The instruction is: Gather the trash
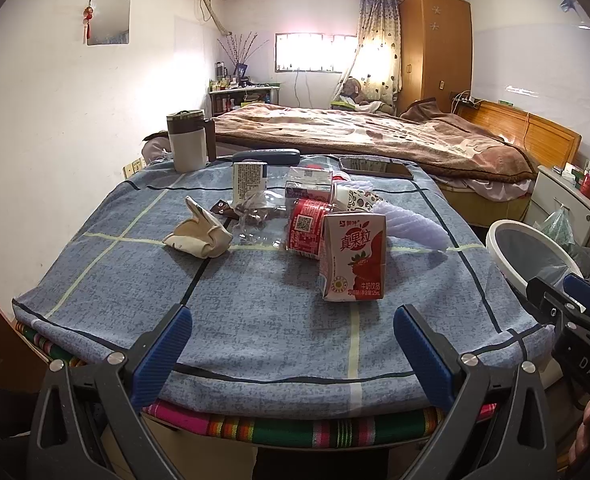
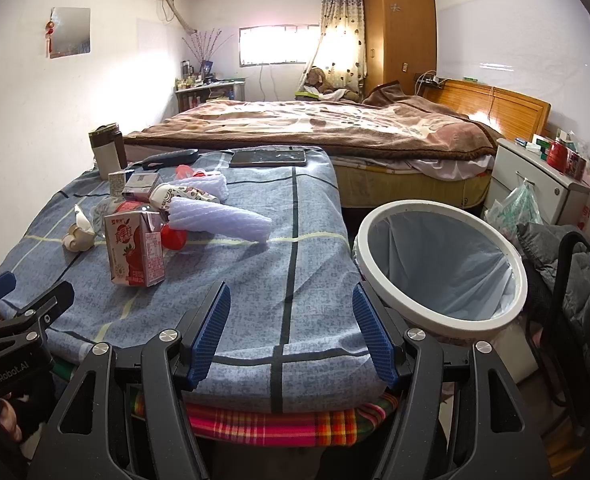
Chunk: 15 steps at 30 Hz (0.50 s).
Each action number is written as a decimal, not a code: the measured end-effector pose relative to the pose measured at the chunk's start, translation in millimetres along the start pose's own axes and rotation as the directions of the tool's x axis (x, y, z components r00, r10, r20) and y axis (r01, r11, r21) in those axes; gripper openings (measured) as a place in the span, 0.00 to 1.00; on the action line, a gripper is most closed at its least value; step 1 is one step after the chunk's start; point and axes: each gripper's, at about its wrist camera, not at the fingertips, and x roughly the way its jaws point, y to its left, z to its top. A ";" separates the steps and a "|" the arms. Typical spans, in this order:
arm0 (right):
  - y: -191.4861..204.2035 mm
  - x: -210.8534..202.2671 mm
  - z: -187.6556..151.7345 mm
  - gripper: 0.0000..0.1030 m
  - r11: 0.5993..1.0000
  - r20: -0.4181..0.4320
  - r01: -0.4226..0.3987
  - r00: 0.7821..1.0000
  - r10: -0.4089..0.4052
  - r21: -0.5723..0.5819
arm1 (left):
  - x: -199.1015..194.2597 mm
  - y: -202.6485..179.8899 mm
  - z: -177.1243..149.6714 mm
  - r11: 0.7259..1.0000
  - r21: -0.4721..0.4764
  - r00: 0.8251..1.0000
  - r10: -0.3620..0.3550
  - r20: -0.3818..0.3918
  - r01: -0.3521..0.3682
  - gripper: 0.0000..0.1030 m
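1. Ribbed blue pads of the left gripper (image 1: 293, 344) are standing wide apart, gripping nothing, over the near edge of the table (image 1: 255, 340) in its mottled blue checked cloth.
2. Right gripper (image 2: 291, 330) is likewise gaping empty above the same cloth.
3. Trash is lying mid-table: boxy pink milk carton (image 1: 353, 258) standing upright, red cup (image 1: 307, 226) on its side, crumpled cream paper (image 1: 199, 232), ridged white foam sleeve (image 2: 221, 220).
4. Crinkled clear wrapper (image 1: 255, 216), possibly plastic, is sitting behind them.
5. Right view alone is showing the whole round white-rimmed bin (image 2: 441, 268), liner sagging, beside the table.

Home bedroom — bed (image 1: 359, 136), wardrobe (image 1: 435, 44).
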 end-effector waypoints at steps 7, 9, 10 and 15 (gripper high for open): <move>0.1 -0.7 -0.1 0.63 1.000 0.002 0.000 1.000 0.000 0.000 | 0.4 2.5 -1.3 1.000 -0.004 1.000 0.001 0.000 -0.001 0.99; 0.4 0.1 0.0 0.63 1.000 0.000 0.000 1.000 0.000 0.000 | 0.2 3.2 -1.4 1.000 -0.006 1.000 0.000 -0.002 0.000 0.99; 0.3 0.1 -0.1 0.63 1.000 0.001 0.000 1.000 0.000 0.000 | -0.1 3.6 -1.6 1.000 -0.006 1.000 0.000 -0.002 0.000 0.99; 0.4 0.1 -0.2 0.63 1.000 0.001 -0.001 1.000 0.001 0.001 | -0.2 3.8 -1.5 1.000 -0.006 1.000 0.001 -0.002 -0.001 0.99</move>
